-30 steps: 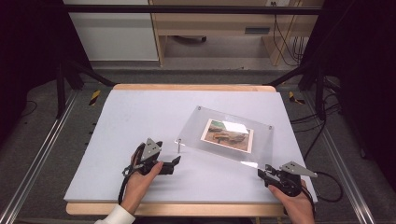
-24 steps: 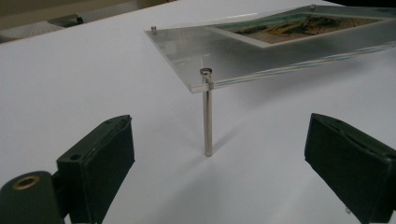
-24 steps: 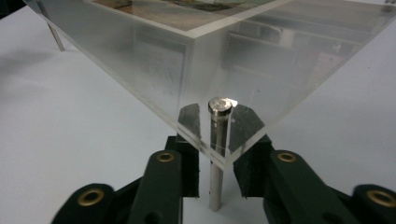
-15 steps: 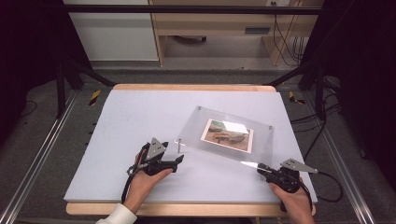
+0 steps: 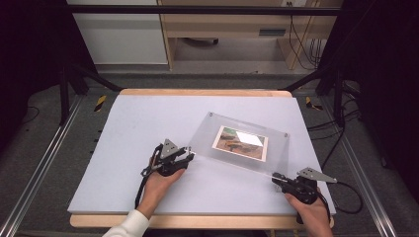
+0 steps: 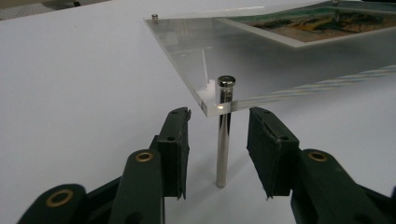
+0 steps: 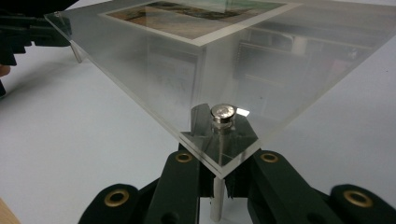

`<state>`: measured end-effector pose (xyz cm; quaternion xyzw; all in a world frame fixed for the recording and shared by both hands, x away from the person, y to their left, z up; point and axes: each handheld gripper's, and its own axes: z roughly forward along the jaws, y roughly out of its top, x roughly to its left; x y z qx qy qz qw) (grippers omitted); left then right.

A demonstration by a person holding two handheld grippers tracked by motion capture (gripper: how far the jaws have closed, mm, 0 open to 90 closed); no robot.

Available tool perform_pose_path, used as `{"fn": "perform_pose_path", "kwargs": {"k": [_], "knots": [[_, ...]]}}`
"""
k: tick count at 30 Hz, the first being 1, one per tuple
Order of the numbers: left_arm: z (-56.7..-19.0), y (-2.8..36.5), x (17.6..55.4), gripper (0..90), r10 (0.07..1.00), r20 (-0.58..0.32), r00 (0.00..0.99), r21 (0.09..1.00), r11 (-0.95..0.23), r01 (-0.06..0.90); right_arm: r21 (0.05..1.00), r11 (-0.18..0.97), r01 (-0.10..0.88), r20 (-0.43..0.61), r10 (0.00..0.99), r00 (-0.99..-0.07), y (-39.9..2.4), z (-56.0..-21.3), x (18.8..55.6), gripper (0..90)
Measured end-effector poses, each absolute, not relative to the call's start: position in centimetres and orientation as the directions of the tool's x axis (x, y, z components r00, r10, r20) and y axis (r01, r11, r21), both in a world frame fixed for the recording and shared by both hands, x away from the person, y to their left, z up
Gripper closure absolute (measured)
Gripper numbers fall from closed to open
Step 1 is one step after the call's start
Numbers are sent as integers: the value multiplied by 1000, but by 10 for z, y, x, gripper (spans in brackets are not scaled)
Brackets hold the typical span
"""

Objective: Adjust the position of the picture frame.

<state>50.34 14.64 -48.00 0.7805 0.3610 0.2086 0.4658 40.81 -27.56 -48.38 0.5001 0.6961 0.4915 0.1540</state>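
Overhead, a clear acrylic photo frame (image 5: 237, 143) stands on thin metal legs over a white table mat (image 5: 123, 128), with a landscape print (image 5: 240, 142) sandwiched inside. The left gripper (image 5: 189, 155) sits at the frame's near-left corner; its own view shows the black jaws apart, flanking the steel standoff leg (image 6: 223, 140) without touching it. The right gripper (image 5: 274, 177) is at the near-right corner, jaws closed on the right standoff leg (image 7: 216, 205) just beneath the acrylic. The step looks like gripping both legs. To do it well, the left jaws should likely centre on the leg, close squarely below the panel, and avoid tilting the frame while the right holds steady.
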Motion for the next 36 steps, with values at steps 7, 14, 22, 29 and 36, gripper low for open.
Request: {"fn": "perform_pose_path", "kwargs": {"k": [7, 14, 22, 29, 36], "knots": [[-480, 146, 509, 685, 752, -36, 658, 883, -284, 374, 838, 12, 545, 281, 847, -451, -276, -483, 408, 847], [-477, 142, 512, 734, 743, -57, 667, 893, -260, 366, 840, 2, 542, 288, 846, -449, -275, -482, 408, 847], [-472, 143, 515, 835, 744, -92, 662, 903, -217, 370, 851, -17, 525, 294, 844, -449, -276, -479, 408, 847], [-468, 142, 515, 839, 744, -98, 661, 906, -209, 370, 869, -28, 493, 283, 847, -451, -278, -475, 407, 839], [-464, 143, 519, 811, 725, -109, 680, 911, -202, 361, 877, -33, 479, 275, 852, -446, -278, -472, 409, 841]]}}
